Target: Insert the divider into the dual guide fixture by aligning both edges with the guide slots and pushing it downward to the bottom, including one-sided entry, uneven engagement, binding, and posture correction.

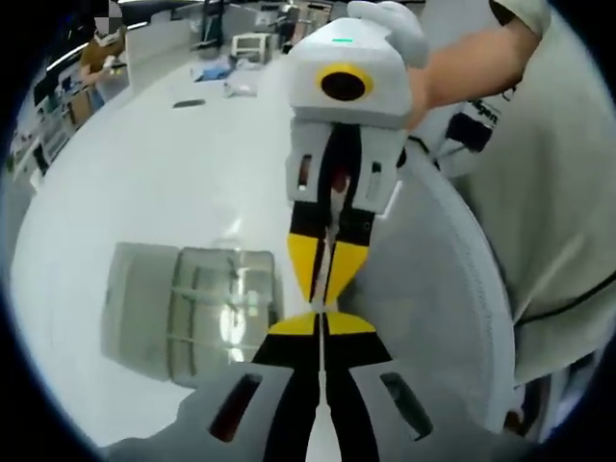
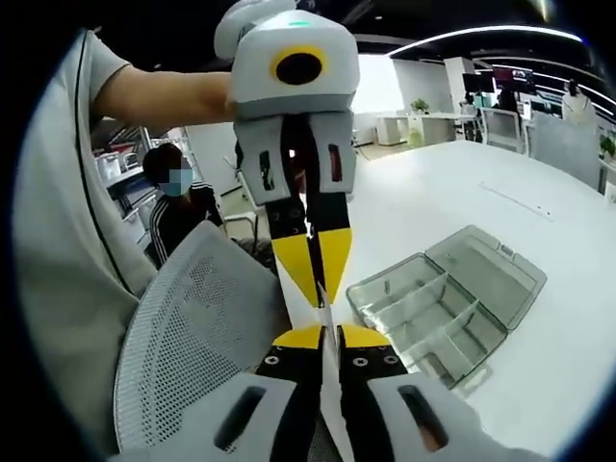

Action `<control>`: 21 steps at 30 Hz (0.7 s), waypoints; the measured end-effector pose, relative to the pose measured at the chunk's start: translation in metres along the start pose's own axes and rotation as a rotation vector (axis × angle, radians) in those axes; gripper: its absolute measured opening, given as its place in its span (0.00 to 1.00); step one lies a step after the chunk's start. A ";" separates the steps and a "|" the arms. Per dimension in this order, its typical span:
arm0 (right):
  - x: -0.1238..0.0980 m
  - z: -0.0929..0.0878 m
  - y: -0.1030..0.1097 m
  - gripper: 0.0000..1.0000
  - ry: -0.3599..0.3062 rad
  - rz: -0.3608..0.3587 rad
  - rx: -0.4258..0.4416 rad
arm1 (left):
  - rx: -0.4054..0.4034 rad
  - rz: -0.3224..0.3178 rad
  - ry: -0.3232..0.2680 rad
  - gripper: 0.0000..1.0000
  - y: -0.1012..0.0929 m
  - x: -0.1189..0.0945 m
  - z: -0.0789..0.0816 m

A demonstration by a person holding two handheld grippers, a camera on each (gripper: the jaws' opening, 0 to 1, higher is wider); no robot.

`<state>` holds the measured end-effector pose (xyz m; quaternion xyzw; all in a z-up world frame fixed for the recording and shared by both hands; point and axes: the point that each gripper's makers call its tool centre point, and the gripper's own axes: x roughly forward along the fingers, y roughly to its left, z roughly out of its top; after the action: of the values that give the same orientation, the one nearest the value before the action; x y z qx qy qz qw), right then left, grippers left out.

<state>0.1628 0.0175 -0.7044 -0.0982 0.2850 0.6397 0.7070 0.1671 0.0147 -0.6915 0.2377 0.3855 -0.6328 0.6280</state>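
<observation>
A thin pale divider (image 1: 324, 306) shows edge-on as a narrow strip between two grippers that meet tip to tip. My left gripper (image 1: 322, 324) rises from the bottom of the left gripper view, its yellow-tipped jaws shut on the strip. The right gripper (image 1: 327, 287) comes down from above and is shut on the same strip. In the right gripper view the divider (image 2: 325, 314) runs between my right gripper (image 2: 327, 337) below and the left gripper (image 2: 315, 287) above. The clear guide box (image 1: 192, 308) (image 2: 448, 298), with inner partitions and an open lid, lies on the white table, apart from both grippers.
A white mesh chair back (image 1: 433, 289) (image 2: 192, 318) stands right beside the grippers. The person's torso (image 1: 558, 192) is close behind it. The white table (image 1: 144, 164) (image 2: 462, 192) carries small items at its far end. A seated person in black (image 2: 178, 217) is farther back.
</observation>
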 end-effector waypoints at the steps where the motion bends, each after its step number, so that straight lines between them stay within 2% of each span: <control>1: 0.000 0.000 0.000 0.02 0.000 -0.002 0.001 | -0.001 0.002 0.003 0.00 0.001 0.000 0.000; 15: -0.002 0.001 -0.004 0.11 -0.002 -0.029 0.009 | -0.013 0.022 0.060 0.00 0.008 -0.007 -0.008; 21: -0.003 0.000 -0.007 0.14 0.004 -0.038 0.007 | -0.017 0.047 0.114 0.00 0.013 -0.011 -0.015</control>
<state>0.1692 0.0139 -0.7041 -0.1025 0.2866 0.6250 0.7189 0.1777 0.0348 -0.6942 0.2771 0.4202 -0.6001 0.6217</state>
